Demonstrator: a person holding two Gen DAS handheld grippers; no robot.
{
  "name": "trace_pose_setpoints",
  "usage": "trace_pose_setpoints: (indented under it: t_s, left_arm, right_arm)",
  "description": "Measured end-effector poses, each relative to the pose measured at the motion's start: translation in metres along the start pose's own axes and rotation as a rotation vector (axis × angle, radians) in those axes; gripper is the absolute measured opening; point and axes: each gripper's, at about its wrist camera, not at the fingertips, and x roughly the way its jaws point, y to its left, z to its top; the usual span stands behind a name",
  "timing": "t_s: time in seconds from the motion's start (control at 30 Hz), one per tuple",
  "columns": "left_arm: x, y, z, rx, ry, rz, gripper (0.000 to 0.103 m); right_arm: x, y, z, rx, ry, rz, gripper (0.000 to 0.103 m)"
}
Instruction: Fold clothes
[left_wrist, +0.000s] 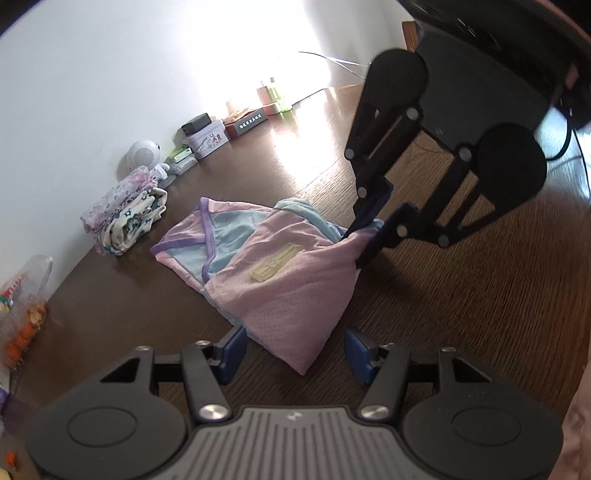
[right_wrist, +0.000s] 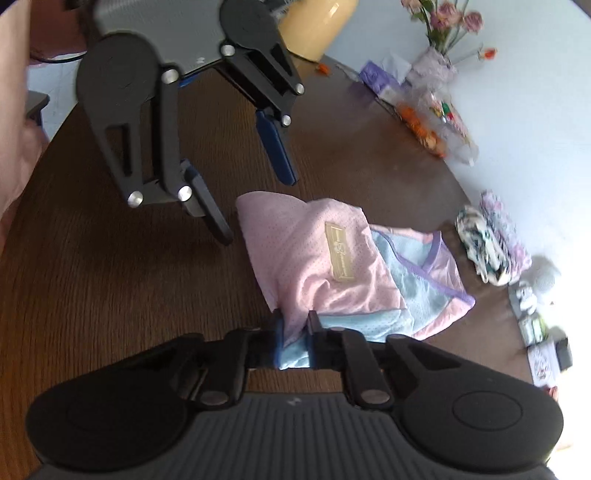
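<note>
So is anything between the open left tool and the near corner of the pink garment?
Nothing visible: the left tool is open, straddling the pink garment corner, only bare table around. The right tool grips the far corner.

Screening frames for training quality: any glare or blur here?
Left wrist view: window glare blows out the wall and sheens the table; the garment stays sharp. Right wrist view: motion blur smears the flowers and snack bag.

The pink garment (right_wrist: 332, 273) hides its pinched corner between the right gripper (right_wrist: 295, 341) fingers, the writing on its cream label (right_wrist: 338, 254) is too small to read, and the clear packet (left_wrist: 22, 295) by the wall is blurred and cut off at the edge
</note>
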Motion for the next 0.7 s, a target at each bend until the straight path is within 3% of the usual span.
trace_pose_setpoints:
  t_s: [0.2,0.23,0.27,0.3,0.47,0.53,0.57,0.63,0.7]
  left_arm:
    - [0.009,-0.03,0.005,0.221,-0.028,0.153,0.058]
    - [0.011,-0.035,0.004,0.262,-0.039,0.176,0.056]
    - [0.014,-0.037,0.004,0.287,-0.047,0.186,0.047]
    - [0.016,-0.037,0.005,0.3,-0.052,0.189,0.038]
    - [0.025,-0.03,0.011,0.381,-0.067,0.166,0.015]
    - [0.021,-0.027,0.016,0.397,-0.053,0.114,0.014]
    - [0.02,-0.024,0.019,0.392,-0.042,0.081,0.014]
    - [0.017,-0.014,0.025,0.354,-0.021,0.015,0.014]
    - [0.016,-0.003,0.033,0.31,-0.002,-0.047,0.014]
  right_arm:
    - [-0.016,-0.049,0.013,0.335,-0.018,0.107,0.008]
    - [-0.019,-0.055,0.012,0.376,-0.022,0.122,0.008]
    - [-0.02,-0.059,0.012,0.402,-0.026,0.137,0.008]
    - [-0.021,-0.062,0.011,0.424,-0.029,0.153,0.008]
    - [-0.024,-0.067,0.009,0.456,-0.047,0.188,0.008]
    - [-0.027,-0.065,0.007,0.433,-0.065,0.172,0.01]
    - [-0.031,-0.058,0.006,0.387,-0.08,0.137,0.013]
    - [-0.037,-0.043,0.002,0.286,-0.102,0.059,0.049]
    - [-0.039,-0.027,-0.002,0.187,-0.103,-0.013,0.051]
